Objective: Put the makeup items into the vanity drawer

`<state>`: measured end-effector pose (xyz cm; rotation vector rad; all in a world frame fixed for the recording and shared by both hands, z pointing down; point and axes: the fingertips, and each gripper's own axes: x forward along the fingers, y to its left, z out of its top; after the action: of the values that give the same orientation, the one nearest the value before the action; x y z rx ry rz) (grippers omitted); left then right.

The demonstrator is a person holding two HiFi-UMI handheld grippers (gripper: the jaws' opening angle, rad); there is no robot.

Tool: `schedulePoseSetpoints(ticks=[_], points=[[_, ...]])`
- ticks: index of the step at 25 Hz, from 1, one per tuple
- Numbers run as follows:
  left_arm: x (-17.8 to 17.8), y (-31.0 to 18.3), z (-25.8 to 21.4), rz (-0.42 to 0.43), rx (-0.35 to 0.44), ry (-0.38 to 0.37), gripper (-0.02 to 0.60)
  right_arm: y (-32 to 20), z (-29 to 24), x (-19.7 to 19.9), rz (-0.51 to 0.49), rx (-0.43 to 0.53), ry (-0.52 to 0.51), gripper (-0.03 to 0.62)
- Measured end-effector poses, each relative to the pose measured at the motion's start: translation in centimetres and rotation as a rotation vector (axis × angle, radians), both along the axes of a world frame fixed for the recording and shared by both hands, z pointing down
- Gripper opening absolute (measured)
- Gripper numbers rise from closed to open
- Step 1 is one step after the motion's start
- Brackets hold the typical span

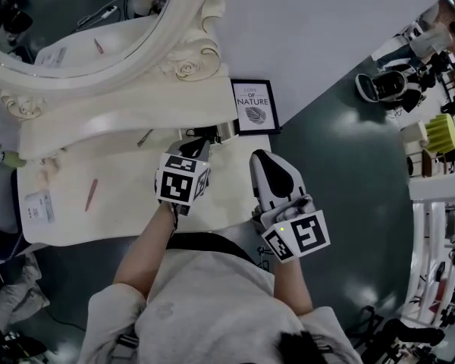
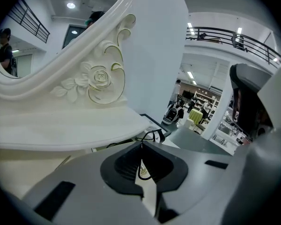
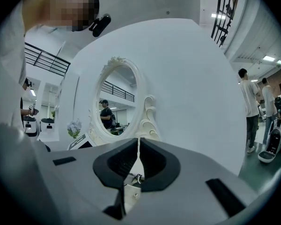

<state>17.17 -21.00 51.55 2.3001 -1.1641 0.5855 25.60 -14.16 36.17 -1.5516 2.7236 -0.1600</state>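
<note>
1. You have barely begun. The pink pencil (image 1: 92, 194), the small flat box (image 1: 39, 205) and the dark pencil (image 1: 145, 137) all lie out on the vanity top (image 1: 129, 211), well apart from each other.
2. No view shows an open drawer, and nothing appears to have been put away yet. Opening it probably comes first.
3. Your left gripper (image 1: 199, 146) hovers over the back of the top, just right of the dark pencil. Its jaws are clenched together on nothing (image 2: 141, 146).
4. A thin black cable (image 2: 152, 135) lies just beyond those jaws. The gap is narrow, so I cannot be sure it is only behind them and not nipped.
5. Your right gripper (image 1: 264, 161) hangs off the right edge of the vanity, clenched and empty (image 3: 138, 142).
6. The framed print (image 1: 254, 106) leans at the back right corner, near your left gripper. The carved mirror frame (image 1: 188, 68) overhangs the back of the top, so watch both when you reach there.
</note>
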Motion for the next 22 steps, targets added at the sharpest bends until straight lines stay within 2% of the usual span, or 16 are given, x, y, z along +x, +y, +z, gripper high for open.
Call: schedulePoseSetpoints(ticks=[15, 19, 21, 22], points=[[-0.4, -1.4, 2.3, -0.066, -0.061, -0.029, 0.023, -1.2, 0.5, 0.4, -0.041, -0.012, -0.005, 0.028], [-0.3, -1.4, 2.6, -0.061, -0.059, -0.033, 0.025, -1.5, 0.6, 0.2, -0.055, -0.018, -0.006, 0.028], [-0.2, -1.5, 2.5, -0.056, -0.047, -0.024, 0.05, -1.6, 0.7, 0.0, -0.064, -0.019, -0.003, 0.028], [-0.2, -1.5, 2.4, -0.052, -0.043, -0.019, 0.089, -1.6, 0.7, -0.1, -0.068, -0.018, -0.002, 0.028]])
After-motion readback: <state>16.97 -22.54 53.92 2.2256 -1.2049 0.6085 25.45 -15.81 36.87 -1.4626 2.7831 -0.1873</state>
